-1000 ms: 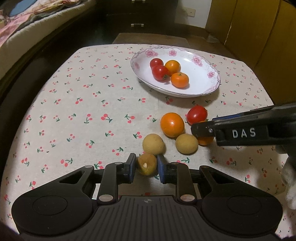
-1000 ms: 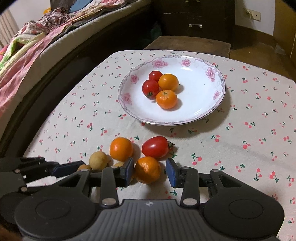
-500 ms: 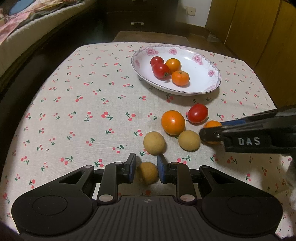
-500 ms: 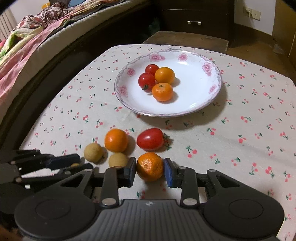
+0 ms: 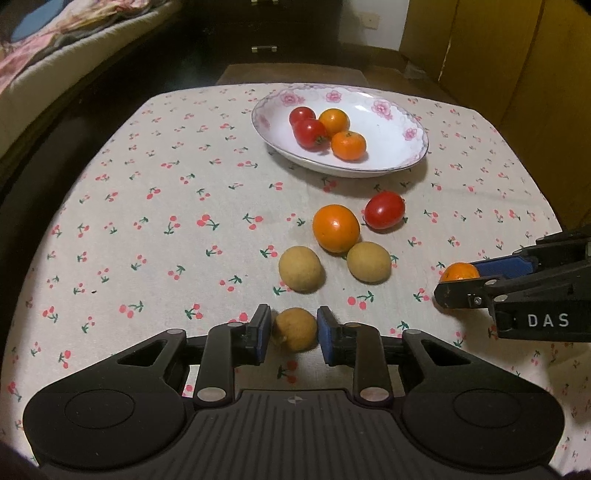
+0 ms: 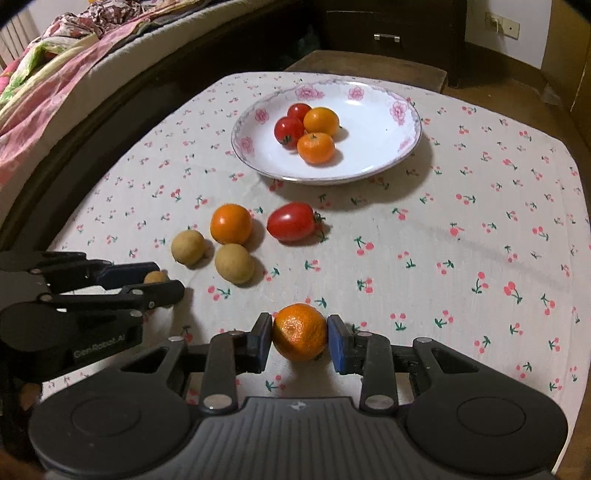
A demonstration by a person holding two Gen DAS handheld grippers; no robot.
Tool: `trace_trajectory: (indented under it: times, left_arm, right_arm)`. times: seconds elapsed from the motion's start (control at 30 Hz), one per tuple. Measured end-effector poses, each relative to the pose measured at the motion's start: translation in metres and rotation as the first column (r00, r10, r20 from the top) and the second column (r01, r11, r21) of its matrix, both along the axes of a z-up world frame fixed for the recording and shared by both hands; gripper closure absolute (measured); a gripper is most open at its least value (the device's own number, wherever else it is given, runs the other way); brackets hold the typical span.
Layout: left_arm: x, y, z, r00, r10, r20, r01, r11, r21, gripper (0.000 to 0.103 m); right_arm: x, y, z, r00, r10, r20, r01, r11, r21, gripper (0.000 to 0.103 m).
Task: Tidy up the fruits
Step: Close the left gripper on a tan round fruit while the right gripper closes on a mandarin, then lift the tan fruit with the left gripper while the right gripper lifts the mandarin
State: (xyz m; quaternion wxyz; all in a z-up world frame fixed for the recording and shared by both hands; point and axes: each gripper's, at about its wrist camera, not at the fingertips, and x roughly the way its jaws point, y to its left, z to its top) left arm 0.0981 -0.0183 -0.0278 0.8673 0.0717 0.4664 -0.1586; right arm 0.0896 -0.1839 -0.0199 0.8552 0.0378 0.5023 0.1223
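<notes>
My left gripper [image 5: 294, 328] hangs low over the cloth with a small tan longan [image 5: 295, 329] between its blue pads. Its jaws are opening and the pads stand just off the fruit. My right gripper [image 6: 300, 338] is shut on a mandarin [image 6: 300, 332], both pads pressed on its sides; from the left wrist it shows side-on at the right, right gripper [image 5: 458, 284]. A white flowered plate [image 6: 369, 147] at the back holds two tomatoes and two oranges. Loose in the middle lie an orange [image 5: 335, 228], a red tomato [image 5: 384, 209] and two longans [image 5: 300, 268].
The table wears a cherry-print cloth [image 5: 166, 192] that drops off at rounded edges. A bed with patterned covers [image 6: 55, 85] runs along the left. A dark drawer unit [image 6: 388, 33] and a wooden stool top [image 6: 362, 70] stand behind the table.
My right gripper shut on the mandarin and carried it rightwards, away from the loose fruit. My left gripper's pads have eased apart from the longan.
</notes>
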Motion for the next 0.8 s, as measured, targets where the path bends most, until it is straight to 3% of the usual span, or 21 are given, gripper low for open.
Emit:
trace_trajectory:
  times: [0.2, 0.47, 0.67, 0.8]
  left_arm:
    - [-0.005, 0.008, -0.001, 1.0, 0.002, 0.008, -0.002, 1.0, -0.007, 0.055]
    - [-0.006, 0.004, -0.001, 1.0, -0.009, 0.01, 0.008, 1.0, 0.003, 0.055]
    - [-0.006, -0.001, 0.0, 1.0, -0.013, 0.009, 0.013, 1.0, 0.01, 0.069]
    - [-0.008, -0.003, 0.001, 1.0, -0.017, 0.01, 0.017, 1.0, 0.017, 0.069]
  right_arm:
    - [0.001, 0.0, -0.002, 1.0, 0.005, -0.001, -0.005, 1.0, 0.011, 0.07]
    - [0.0, -0.001, -0.002, 1.0, 0.001, -0.004, -0.001, 1.0, 0.012, 0.07]
    - [0.0, 0.0, -0.003, 1.0, 0.002, -0.003, -0.001, 1.0, 0.007, 0.069]
    - [0.0, 0.001, -0.003, 1.0, 0.006, 0.0, -0.006, 1.0, 0.002, 0.069]
